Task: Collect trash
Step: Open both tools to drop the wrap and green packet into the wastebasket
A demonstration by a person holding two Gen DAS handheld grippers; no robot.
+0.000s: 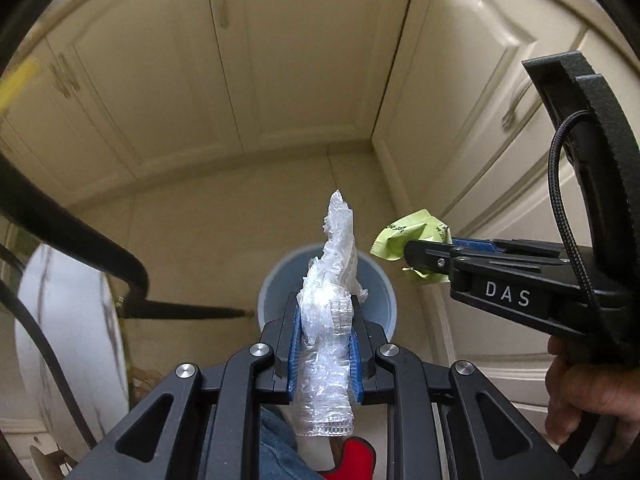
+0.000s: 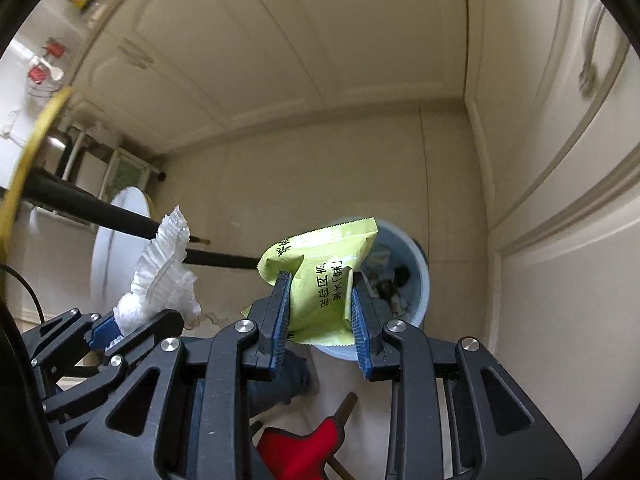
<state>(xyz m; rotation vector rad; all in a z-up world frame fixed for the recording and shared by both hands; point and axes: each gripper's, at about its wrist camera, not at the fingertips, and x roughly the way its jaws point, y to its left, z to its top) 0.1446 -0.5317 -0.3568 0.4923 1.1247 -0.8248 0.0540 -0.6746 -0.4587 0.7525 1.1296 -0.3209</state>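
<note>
Gripping crumpled clear plastic wrap [image 1: 328,312] in our left gripper [image 1: 325,344] and a green snack wrapper [image 2: 320,280] in our right gripper [image 2: 320,300], we hold both above the blue trash bin [image 2: 420,280] on the floor.

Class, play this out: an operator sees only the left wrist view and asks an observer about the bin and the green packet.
Operator: What is in the bin?
Observer: The blue bin already holds dark scraps of rubbish.
Operator: Is the green packet printed?
Observer: Yes, the green packet bears black Chinese characters, and the right gripper is shut on it.
Operator: Anything on the counter?
Observer: Far left, red items stand there.
</note>
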